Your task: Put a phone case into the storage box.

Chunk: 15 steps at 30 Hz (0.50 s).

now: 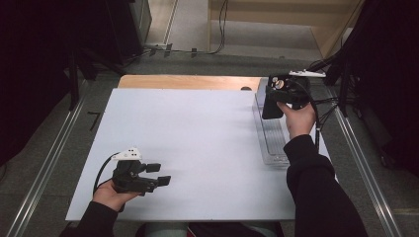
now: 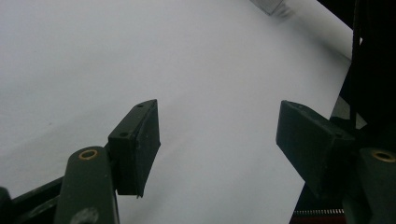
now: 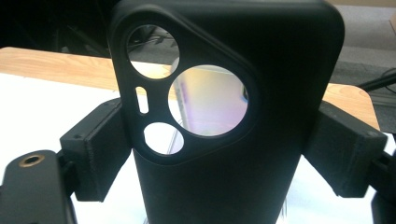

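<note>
A: Where's the phone case [image 3: 224, 116]?

B: Clamped upright between the jaws of the right hand-held gripper [image 1: 272, 101], its camera cut-outs facing that gripper's camera. It hangs above the far end of the clear tray [image 1: 271, 140].

A: And the tray?

B: On the white tabletop [image 1: 188, 143], along its right edge.

A: The other one?

B: The left hand-held gripper [image 1: 159, 174] is well to the left of the tray, near the front edge, jaws spread wide with nothing between them.
</note>
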Tool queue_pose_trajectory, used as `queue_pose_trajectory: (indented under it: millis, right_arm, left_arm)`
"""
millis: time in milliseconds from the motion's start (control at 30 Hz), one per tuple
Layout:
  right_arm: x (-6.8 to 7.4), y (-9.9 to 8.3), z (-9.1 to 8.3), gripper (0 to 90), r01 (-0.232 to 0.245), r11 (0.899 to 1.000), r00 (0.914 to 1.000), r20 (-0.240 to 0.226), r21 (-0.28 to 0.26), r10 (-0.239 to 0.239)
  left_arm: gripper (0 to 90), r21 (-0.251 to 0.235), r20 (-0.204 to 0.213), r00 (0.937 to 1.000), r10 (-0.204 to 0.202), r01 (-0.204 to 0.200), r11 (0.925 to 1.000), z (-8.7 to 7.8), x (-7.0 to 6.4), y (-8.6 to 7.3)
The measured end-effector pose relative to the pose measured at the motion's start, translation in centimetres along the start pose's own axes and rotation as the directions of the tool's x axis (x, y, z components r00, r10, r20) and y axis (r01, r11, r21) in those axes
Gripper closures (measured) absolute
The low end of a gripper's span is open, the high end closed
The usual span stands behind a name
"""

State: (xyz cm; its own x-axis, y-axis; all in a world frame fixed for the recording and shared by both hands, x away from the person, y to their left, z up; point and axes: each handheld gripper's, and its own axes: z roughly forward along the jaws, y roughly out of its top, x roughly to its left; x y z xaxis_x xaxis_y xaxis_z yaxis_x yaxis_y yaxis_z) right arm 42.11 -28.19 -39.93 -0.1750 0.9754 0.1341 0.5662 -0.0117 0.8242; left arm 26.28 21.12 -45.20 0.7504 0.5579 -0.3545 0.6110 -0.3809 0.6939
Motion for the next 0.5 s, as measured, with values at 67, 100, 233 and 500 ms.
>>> queue_pose_trajectory:
  millis: [67, 100, 233, 500]
  right_arm:
    - [-0.1, 0.1, 0.7, 12.1, -0.009, 1.000, 0.9999, 0.010, 0.009, 0.009]
    - [-0.2, 0.1, 1.0, 12.1, -0.012, 1.000, 0.9998, 0.016, 0.011, 0.011]
    - [-0.4, 0.2, 2.1, 12.1, -0.028, 0.999, 0.9995, 0.017, 0.033, 0.027]
    - [-0.7, 0.1, 4.0, 11.8, -0.037, 0.999, 0.9986, 0.040, 0.036, 0.035]
  left_arm:
    - [30.5, -0.004, 0.002, 1.0000, -0.004, 0.004, 1.0000, 0.1, 0.0, 0.0]
    - [30.5, -0.006, 0.003, 1.0000, -0.008, 0.008, 1.0000, 0.1, 0.0, 0.0]
    - [30.5, -0.005, 0.006, 1.0000, -0.007, 0.007, 1.0000, 0.1, 0.0, 0.0]
    - [30.5, -0.003, 0.008, 0.9999, -0.008, 0.008, 1.0000, 0.2, 0.1, 0.1]
